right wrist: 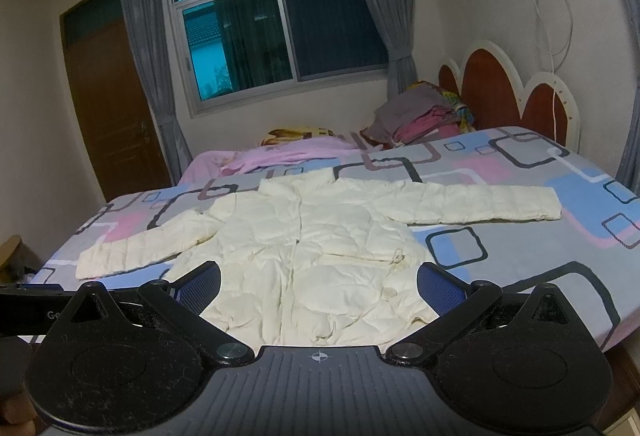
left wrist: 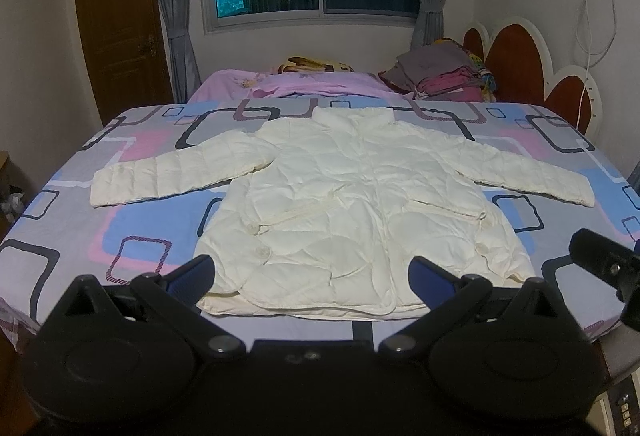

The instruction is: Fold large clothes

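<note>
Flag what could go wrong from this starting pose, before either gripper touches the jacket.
1. The white puffer jacket is thick and quilted; a pinch may catch only the top layer, and folds may spring open.
2. Both the left gripper and the right gripper hang open near the hem, so the outspread sleeves lie some way from them; dragging could bunch the patterned sheet.

White quilted jacket [left wrist: 352, 203] lies flat, front up, on the patterned bed [left wrist: 100, 236]; both sleeves spread sideways, collar at far end, hem nearest.

Both my wrist cameras look from near the bed's [left wrist: 80, 228] foot edge toward its headboard [right wrist: 500, 95], sharing the jacket [left wrist: 340, 203].
</note>
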Action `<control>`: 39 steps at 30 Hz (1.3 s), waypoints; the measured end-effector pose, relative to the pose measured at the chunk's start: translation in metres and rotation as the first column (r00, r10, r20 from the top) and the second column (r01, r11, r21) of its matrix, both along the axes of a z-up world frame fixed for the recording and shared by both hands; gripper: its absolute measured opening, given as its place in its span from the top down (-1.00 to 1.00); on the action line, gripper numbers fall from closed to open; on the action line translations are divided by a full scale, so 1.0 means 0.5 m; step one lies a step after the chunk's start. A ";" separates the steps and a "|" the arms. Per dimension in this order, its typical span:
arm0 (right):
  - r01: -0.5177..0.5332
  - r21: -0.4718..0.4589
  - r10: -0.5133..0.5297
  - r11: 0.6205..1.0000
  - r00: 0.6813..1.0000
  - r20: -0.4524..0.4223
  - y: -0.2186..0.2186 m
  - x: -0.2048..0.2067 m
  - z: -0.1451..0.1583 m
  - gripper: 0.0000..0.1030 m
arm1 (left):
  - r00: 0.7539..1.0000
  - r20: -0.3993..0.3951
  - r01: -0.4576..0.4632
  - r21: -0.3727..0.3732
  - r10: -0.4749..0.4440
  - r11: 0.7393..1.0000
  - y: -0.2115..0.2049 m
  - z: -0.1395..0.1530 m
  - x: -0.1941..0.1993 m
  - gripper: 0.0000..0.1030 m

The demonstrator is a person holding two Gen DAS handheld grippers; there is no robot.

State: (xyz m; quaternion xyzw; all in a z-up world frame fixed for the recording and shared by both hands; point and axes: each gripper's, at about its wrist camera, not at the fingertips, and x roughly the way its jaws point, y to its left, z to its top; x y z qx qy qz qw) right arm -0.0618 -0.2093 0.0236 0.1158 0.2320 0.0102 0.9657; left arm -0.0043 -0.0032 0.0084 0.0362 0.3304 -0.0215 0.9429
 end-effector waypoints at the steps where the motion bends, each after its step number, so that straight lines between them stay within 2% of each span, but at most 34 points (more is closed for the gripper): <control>1: 0.001 0.000 -0.001 1.000 1.000 0.000 0.001 0.002 0.000 -1.00 | 1.000 -0.002 0.000 0.000 0.000 1.000 0.001 0.000 -0.001 -0.99; 23: 0.027 0.013 -0.026 1.000 0.999 -0.022 -0.001 0.041 -0.019 -1.00 | 0.999 -0.039 0.000 0.001 0.000 1.000 0.020 -0.013 0.062 -0.99; 39: 0.061 0.023 -0.059 0.998 0.994 -0.089 -0.007 0.145 -0.062 -1.00 | 0.995 -0.094 -0.012 0.015 0.014 1.000 0.043 -0.055 0.158 -1.00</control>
